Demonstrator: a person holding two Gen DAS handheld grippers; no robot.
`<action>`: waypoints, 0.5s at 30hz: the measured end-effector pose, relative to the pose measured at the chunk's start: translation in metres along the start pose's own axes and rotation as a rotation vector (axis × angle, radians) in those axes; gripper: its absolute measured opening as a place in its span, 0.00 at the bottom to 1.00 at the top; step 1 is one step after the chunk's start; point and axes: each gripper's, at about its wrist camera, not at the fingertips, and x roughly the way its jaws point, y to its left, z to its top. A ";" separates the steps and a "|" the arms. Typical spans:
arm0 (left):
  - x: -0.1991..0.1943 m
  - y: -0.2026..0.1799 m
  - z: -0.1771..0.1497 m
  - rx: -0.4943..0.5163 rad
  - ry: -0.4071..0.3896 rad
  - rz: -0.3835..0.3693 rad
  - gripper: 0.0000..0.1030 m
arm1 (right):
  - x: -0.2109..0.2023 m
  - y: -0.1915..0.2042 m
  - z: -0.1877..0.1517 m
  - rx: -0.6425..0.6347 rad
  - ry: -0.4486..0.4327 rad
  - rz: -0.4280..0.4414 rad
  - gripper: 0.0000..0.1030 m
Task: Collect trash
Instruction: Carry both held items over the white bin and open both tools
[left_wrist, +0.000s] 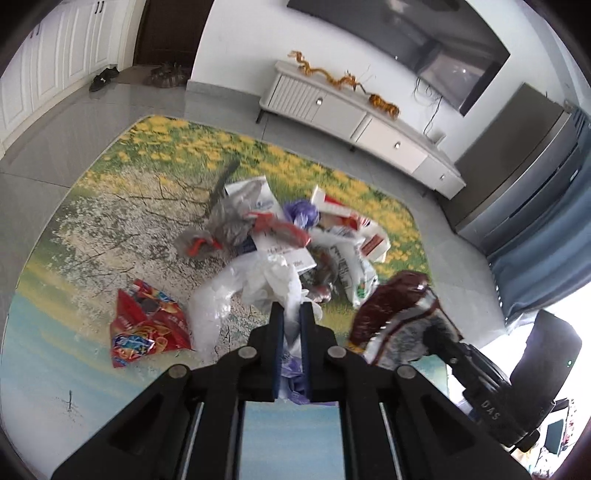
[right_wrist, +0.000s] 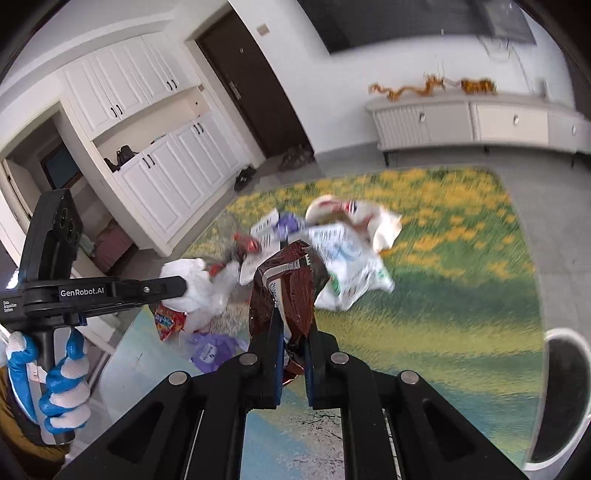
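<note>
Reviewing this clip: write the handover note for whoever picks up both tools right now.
Left tool: shut on white bag.
Right tool: shut on brown wrapper.
Trash pile sits mid-rug: grey bag, boxes, printed white bag. Red snack bag lies apart, left of the pile; purple bag lies near the right tool.
Bin, white-rimmed, at the right view's lower right edge.
Done: two pieces gripped.
Left: bin both, then clear the rest.

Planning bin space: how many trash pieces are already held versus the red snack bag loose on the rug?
Held white plastic bag, in left hand-held gripper: 1
Held brown wrapper, in right hand-held gripper: 1
Loose red snack bag: 1
Total: 3
</note>
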 end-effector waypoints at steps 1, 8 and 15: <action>-0.005 -0.001 0.000 0.000 -0.012 -0.002 0.07 | -0.006 0.001 0.001 -0.002 -0.016 -0.007 0.08; -0.020 -0.038 -0.003 0.077 -0.035 -0.042 0.07 | -0.067 -0.033 0.008 0.053 -0.137 -0.103 0.08; 0.011 -0.119 -0.011 0.204 0.042 -0.124 0.07 | -0.134 -0.104 -0.011 0.153 -0.222 -0.316 0.08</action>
